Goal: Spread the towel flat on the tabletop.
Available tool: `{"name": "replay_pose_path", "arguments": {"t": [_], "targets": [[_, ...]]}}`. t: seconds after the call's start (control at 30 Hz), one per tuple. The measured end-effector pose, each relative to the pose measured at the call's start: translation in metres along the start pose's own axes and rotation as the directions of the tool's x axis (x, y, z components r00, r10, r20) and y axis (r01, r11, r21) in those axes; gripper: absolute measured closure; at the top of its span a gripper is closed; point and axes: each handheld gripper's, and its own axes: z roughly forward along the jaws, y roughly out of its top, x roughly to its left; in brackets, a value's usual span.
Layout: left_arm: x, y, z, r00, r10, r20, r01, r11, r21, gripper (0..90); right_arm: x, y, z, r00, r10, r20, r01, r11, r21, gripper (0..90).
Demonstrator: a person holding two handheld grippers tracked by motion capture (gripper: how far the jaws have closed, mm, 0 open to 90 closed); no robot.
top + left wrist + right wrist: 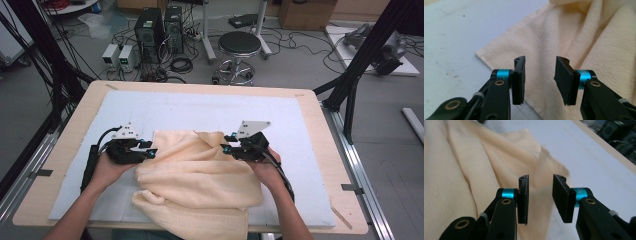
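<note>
A cream towel [195, 175] lies rumpled on the white mat [210, 112], its near part hanging over the table's front edge. My left gripper [150, 150] hovers at the towel's left edge with its jaws apart and nothing between them. In the left gripper view the towel [579, 37] spreads below the left gripper [540, 77], a corner lying flat at the left. My right gripper [227, 143] hangs over the towel's upper right corner, jaws apart. In the right gripper view a raised fold of towel [544, 167] sits beyond the right gripper [540, 196], apart from the pads.
The mat covers a wooden table [320, 130] with bare rims at left and right. Beyond the far edge stand a round stool [239, 45], computer towers [150, 25] and loose cables on the floor. A black frame post [360, 60] rises at the right.
</note>
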Motion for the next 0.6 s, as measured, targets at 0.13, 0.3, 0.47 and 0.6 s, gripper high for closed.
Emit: {"name": "replay_pose_path", "arguments": {"t": [0.13, 0.3, 0.47, 0.6], "targets": [[0.002, -0.001, 0.021, 1.0, -0.004, 0.0, 0.004, 0.9994, 0.035, 60.8, -0.003, 0.011, 0.023, 0.9985, -0.033, -0.045, 0.034, 0.999, 0.024, 66.4], [0.005, -0.007, 0.04, 1.0, -0.005, -0.007, 0.006, 0.9924, 0.123, 61.2, -0.017, -0.005, 0.053, 0.9998, 0.015, -0.016, -0.011, 0.982, 0.187, 66.3], [0.004, -0.009, 0.042, 1.0, 0.006, -0.006, -0.005, 0.9925, 0.122, 68.0, -0.031, -0.035, 0.057, 0.9911, 0.132, -0.019, -0.121, 0.953, 0.279, 73.0], [0.001, -0.009, 0.043, 0.9998, 0.009, -0.016, -0.007, 0.993, 0.118, 81.3, -0.034, -0.038, 0.05, 0.9851, 0.167, -0.041, -0.147, 0.944, 0.296, 89.1]]}}
